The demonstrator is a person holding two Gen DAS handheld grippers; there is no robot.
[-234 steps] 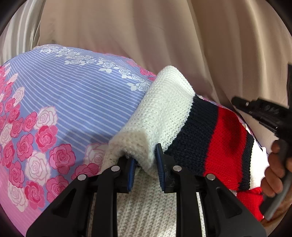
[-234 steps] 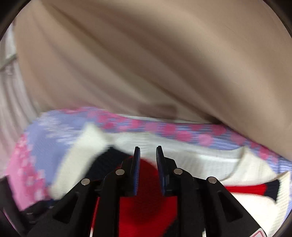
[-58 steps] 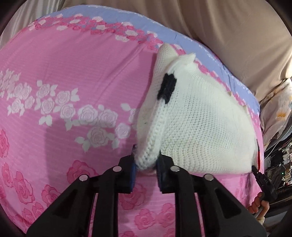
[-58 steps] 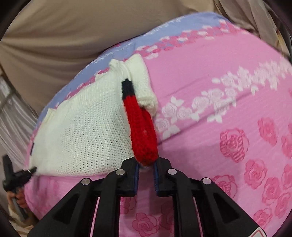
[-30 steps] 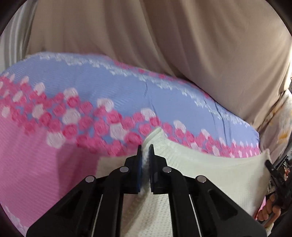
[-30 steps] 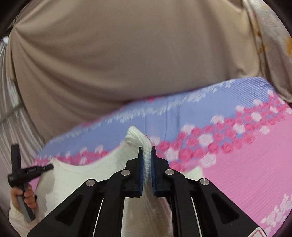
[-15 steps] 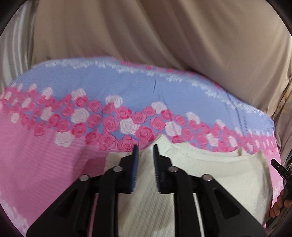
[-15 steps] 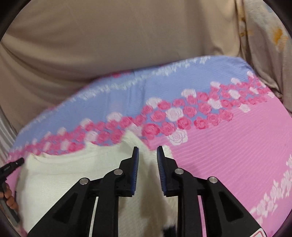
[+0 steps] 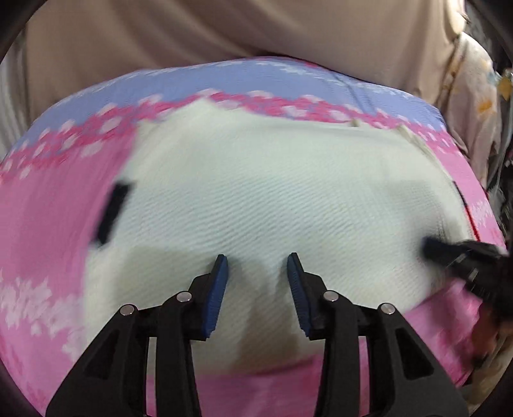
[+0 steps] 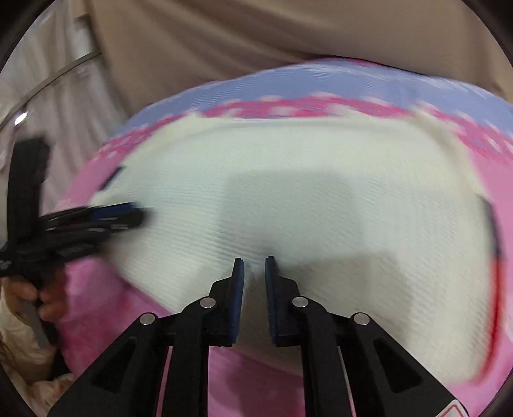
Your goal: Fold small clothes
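A folded white knit sweater lies flat on the pink rose-print bedspread; a navy patch shows at its left edge and a thin red edge at its right. It also shows in the right wrist view. My left gripper is open and empty, hovering over the sweater's near part. My right gripper is open with a narrow gap, empty, over the sweater's near edge. Each gripper shows in the other's view: the right one, the left one. Both views are motion-blurred.
The bedspread has a lavender band at its far side. A beige curtain hangs behind the bed. A floral cloth hangs at the far right.
Both grippers have let go of the sweater's far edge, opened, and pulled back toward me. The sweater now lies folded flat.
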